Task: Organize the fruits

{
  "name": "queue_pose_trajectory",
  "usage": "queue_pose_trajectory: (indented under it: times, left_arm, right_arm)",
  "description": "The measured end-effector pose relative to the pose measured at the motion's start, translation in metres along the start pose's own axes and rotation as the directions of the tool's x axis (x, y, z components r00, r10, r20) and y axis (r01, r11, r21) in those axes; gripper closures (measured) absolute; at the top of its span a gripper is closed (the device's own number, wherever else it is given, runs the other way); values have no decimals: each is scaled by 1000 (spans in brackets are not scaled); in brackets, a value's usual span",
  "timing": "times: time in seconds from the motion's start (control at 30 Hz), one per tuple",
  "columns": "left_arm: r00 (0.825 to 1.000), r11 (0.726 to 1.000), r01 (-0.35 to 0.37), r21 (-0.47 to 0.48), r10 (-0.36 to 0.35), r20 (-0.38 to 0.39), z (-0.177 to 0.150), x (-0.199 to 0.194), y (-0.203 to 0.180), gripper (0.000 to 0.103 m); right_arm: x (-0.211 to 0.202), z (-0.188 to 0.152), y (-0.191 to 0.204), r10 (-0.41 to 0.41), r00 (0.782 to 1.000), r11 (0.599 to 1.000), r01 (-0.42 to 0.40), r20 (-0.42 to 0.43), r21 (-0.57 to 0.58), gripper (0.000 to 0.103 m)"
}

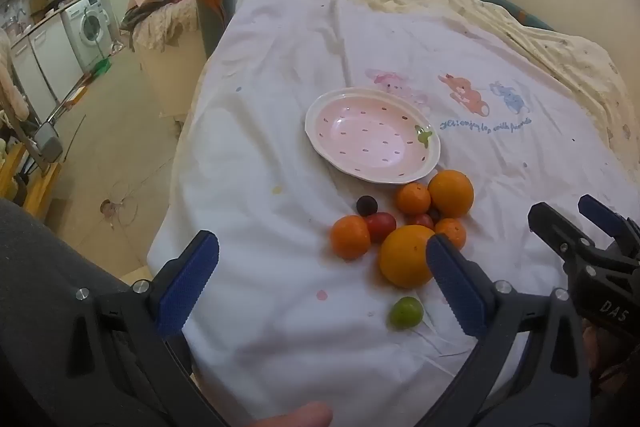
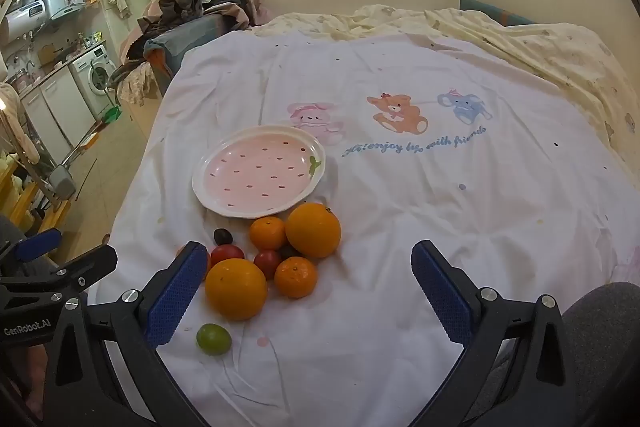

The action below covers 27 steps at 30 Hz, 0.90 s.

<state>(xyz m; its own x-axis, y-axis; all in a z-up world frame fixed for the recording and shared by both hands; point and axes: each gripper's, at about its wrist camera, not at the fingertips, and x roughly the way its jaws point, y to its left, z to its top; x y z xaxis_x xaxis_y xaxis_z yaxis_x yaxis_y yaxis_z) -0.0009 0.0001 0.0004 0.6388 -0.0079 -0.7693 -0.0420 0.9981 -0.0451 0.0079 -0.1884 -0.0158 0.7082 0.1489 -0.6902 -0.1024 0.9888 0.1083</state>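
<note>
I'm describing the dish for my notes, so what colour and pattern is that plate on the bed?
Pink with small dark dashes and a white rim, the plate shows best in the right wrist view.

A small lived-in home, bedroom and kitchen in one room. A bed [image 2: 400, 227] carries a white cartoon-animal sheet [image 2: 400, 115] against a cream wall. Beside it clothes [image 2: 184, 7] are heaped, and past the tiled floor [image 1: 112, 131] a washing machine [image 1: 90, 25] sits under a kitchen counter [image 2: 68, 61].
</note>
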Motion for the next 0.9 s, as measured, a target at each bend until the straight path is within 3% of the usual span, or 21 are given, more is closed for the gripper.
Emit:
queue_pose_trajectory:
  times: [0.9]
  left_arm:
    - [1000, 1000, 2, -9, -2, -12, 1, 1, 5, 1]
  right_arm:
    - [3, -1, -3, -12, 1000, 1000, 12, -2, -4, 0]
